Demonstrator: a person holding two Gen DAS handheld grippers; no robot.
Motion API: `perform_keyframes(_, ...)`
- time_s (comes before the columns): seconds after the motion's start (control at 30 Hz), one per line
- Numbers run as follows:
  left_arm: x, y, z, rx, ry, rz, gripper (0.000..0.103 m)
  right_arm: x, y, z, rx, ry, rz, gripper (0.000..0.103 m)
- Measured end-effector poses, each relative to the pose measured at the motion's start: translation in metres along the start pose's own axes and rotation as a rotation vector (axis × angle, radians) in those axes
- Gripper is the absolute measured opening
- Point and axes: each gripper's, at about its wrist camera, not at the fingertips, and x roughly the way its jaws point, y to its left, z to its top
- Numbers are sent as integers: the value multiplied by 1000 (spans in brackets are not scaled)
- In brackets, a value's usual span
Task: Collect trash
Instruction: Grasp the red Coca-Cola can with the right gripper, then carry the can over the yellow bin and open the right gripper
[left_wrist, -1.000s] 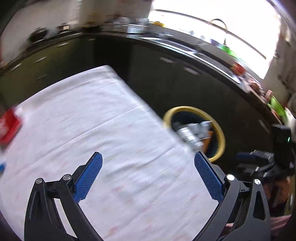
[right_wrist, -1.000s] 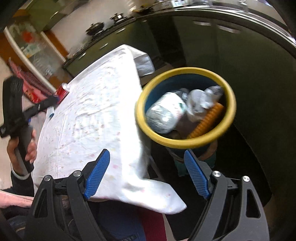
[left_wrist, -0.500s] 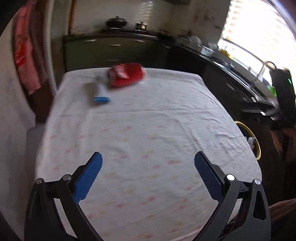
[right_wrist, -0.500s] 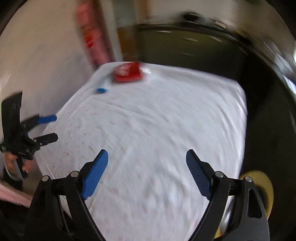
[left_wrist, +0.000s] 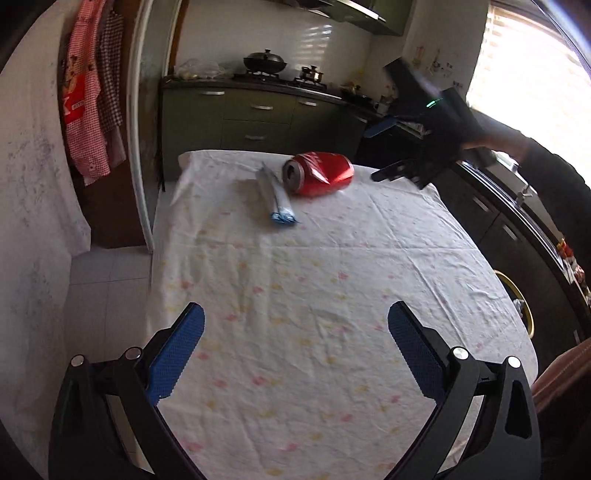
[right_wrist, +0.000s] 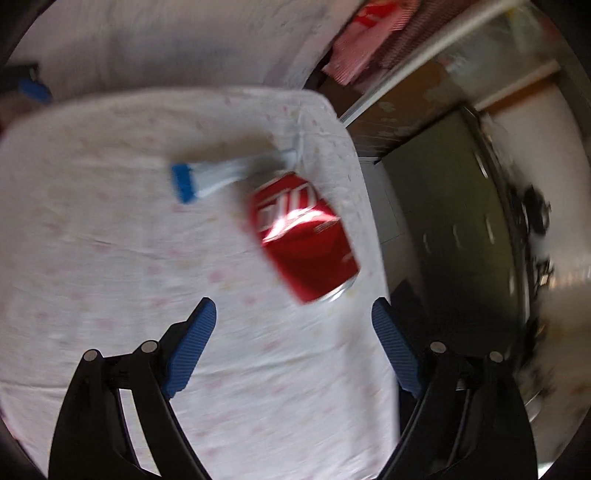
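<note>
A dented red soda can (left_wrist: 318, 172) lies on its side at the far end of the white tablecloth (left_wrist: 295, 295), beside a squeezed white tube with a blue end (left_wrist: 276, 198). My left gripper (left_wrist: 295, 343) is open and empty over the near part of the table. My right gripper (right_wrist: 293, 339) is open and empty, just short of the can (right_wrist: 303, 236), with the tube (right_wrist: 225, 173) behind it. In the left wrist view the right gripper (left_wrist: 384, 151) hovers to the right of the can.
A yellow-rimmed trash bin (left_wrist: 521, 302) stands on the floor off the table's right edge. Dark green kitchen cabinets (left_wrist: 258, 118) with a stove run behind the table. Clothes (left_wrist: 90, 103) hang on the left wall.
Both grippers have swung away from the trash bin toward the table's far end. The right gripper has come close to the red can. Both stay open.
</note>
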Motion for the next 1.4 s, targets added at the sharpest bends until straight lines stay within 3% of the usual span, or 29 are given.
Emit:
perform_keyframes(0.3, 18, 38, 9, -79, 4, 1, 98, 65, -2, 22, -186, 93, 36, 82)
perform_keyframes(0.67, 32, 32, 8, -64, 28, -14, 98, 86, -12, 24, -156, 110, 104, 74)
perform_keyframes(1.0, 15, 20, 7, -29, 7, -13, 98, 73, -28, 3, 146, 86, 239, 69)
perform_keyframes(1.23, -8, -4, 3, 19, -19, -50, 98, 18, -14, -42, 332, 9, 268, 68)
perform_keyframes(1.4, -24, -31, -2, 70, -33, -66, 98, -32, 17, -73, 424, -45, 265, 68)
